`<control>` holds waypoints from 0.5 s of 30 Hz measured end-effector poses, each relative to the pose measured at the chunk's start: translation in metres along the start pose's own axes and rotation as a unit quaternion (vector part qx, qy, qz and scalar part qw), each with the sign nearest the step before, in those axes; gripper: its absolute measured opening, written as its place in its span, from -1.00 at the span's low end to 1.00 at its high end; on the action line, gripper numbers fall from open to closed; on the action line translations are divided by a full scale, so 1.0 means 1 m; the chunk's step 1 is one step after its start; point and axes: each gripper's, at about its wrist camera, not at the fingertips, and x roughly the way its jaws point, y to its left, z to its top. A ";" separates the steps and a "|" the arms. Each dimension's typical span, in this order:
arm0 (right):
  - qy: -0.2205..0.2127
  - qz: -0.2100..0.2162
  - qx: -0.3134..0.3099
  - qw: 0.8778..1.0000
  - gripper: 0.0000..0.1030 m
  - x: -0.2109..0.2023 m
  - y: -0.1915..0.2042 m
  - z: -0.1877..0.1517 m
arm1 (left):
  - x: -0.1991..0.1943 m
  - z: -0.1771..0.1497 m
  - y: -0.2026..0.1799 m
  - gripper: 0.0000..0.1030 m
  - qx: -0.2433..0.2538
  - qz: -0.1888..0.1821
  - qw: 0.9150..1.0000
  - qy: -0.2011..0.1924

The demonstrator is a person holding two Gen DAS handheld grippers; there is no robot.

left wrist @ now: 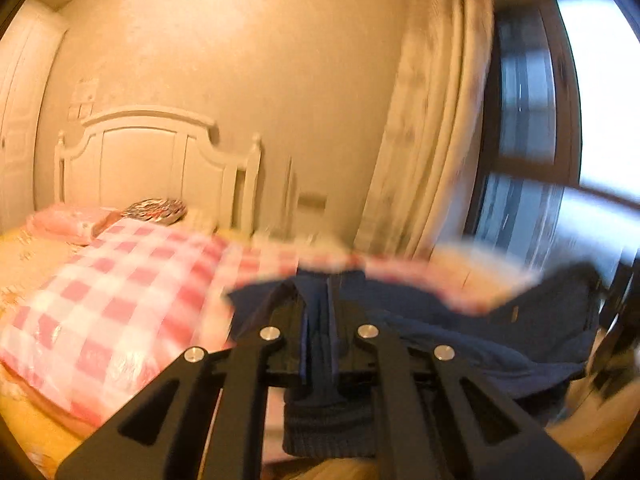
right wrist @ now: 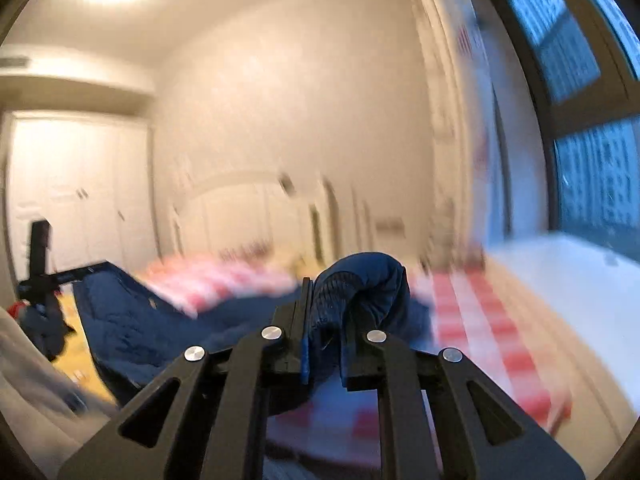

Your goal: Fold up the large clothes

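A large dark navy garment [left wrist: 460, 320] hangs stretched between my two grippers above a bed. My left gripper [left wrist: 320, 304] is shut on its ribbed hem, which hangs down between the jaws. My right gripper [right wrist: 326, 300] is shut on a bunched navy fold [right wrist: 360, 280] of the same garment. In the right wrist view the cloth [right wrist: 132, 324] sags away to the left, where the other gripper [right wrist: 40, 264] holds it. Both views are blurred by motion.
A bed with a pink and white checked cover [left wrist: 120, 280] lies below, with a pink pillow [left wrist: 68, 220] and a white headboard [left wrist: 160, 164]. Curtains [left wrist: 432, 140] and a window [right wrist: 592, 160] are to the right. White wardrobe doors [right wrist: 76, 192] stand at the left.
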 end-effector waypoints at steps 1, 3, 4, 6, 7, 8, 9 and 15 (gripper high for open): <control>-0.011 0.006 -0.001 1.000 -0.78 0.006 -0.001 0.013 | 0.003 0.013 0.009 -0.83 -0.024 -0.011 1.000 -0.004; -0.006 0.010 -0.001 1.000 -0.78 0.032 -0.010 0.029 | 0.022 0.034 0.025 -0.77 -0.064 -0.030 0.997 0.005; 0.006 0.010 0.007 1.000 -0.77 0.059 -0.021 0.037 | 0.046 0.045 0.035 -0.73 -0.086 -0.035 0.995 0.025; 0.049 0.012 0.030 0.998 -0.77 0.111 -0.040 0.043 | 0.100 0.056 0.048 -0.70 -0.114 -0.025 0.991 0.068; 0.087 -0.003 0.045 0.995 -0.77 0.155 -0.056 0.041 | 0.133 0.059 0.053 -0.69 -0.118 -0.013 0.989 0.093; 0.124 -0.013 0.057 0.991 -0.77 0.190 -0.069 0.035 | 0.159 0.059 0.058 -0.68 -0.116 0.003 0.987 0.111; 0.167 -0.022 0.076 0.983 -0.76 0.227 -0.085 0.024 | 0.197 0.054 0.065 -0.62 -0.120 0.022 0.983 0.135; 0.335 -0.052 0.258 0.905 -0.48 0.344 -0.185 -0.086 | 0.344 -0.008 0.123 0.18 -0.164 0.079 0.943 0.280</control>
